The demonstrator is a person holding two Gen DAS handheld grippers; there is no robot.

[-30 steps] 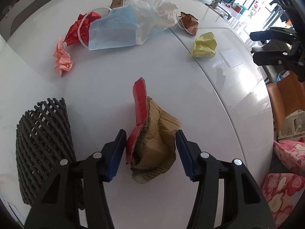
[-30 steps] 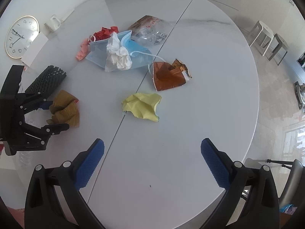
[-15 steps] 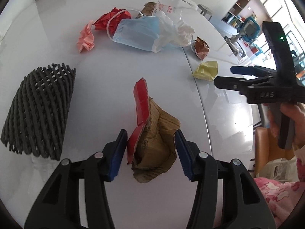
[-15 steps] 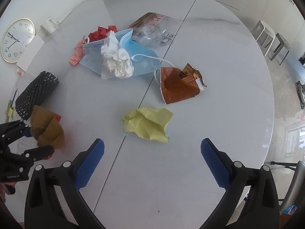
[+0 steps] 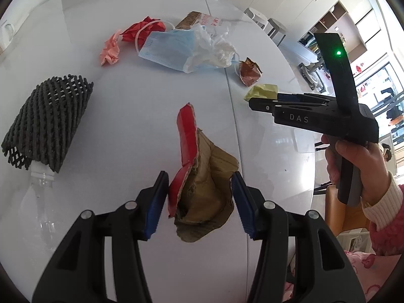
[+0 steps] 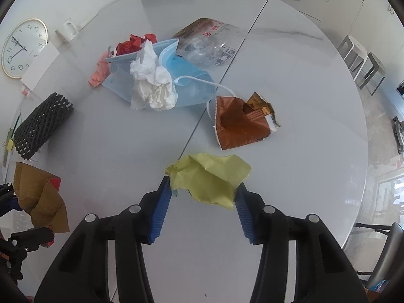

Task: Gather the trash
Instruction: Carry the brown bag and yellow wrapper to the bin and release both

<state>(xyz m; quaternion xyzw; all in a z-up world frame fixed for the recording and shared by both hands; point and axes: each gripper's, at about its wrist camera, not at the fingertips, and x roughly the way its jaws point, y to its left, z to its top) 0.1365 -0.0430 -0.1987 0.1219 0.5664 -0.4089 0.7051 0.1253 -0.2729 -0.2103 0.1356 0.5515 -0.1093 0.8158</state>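
A crumpled brown cardboard scrap with a red edge [image 5: 204,192] hangs above the white round table [image 5: 141,126], and my left gripper [image 5: 199,197] is shut on it. The same scrap [image 6: 38,197] shows at the lower left of the right wrist view. My right gripper [image 6: 202,202] points down at a crumpled yellow paper [image 6: 209,176] that lies on the table. Its jaws are closing, and both blue pads touch the paper's sides. In the left wrist view a hand holds the right gripper [image 5: 252,103] low over the yellow paper [image 5: 262,91].
Further trash lies beyond: a brown snack wrapper [image 6: 240,126], a blue face mask [image 6: 192,83] under a white tissue [image 6: 154,83], red paper [image 6: 131,44], pink paper [image 6: 99,73] and a clear plastic bag [image 6: 207,43]. A black mesh sleeve [image 6: 40,123] covers a clear bottle at the left.
My right gripper came down over the yellow paper and its wide jaws closed onto it. My left gripper rose and rolled, still holding the cardboard scrap.
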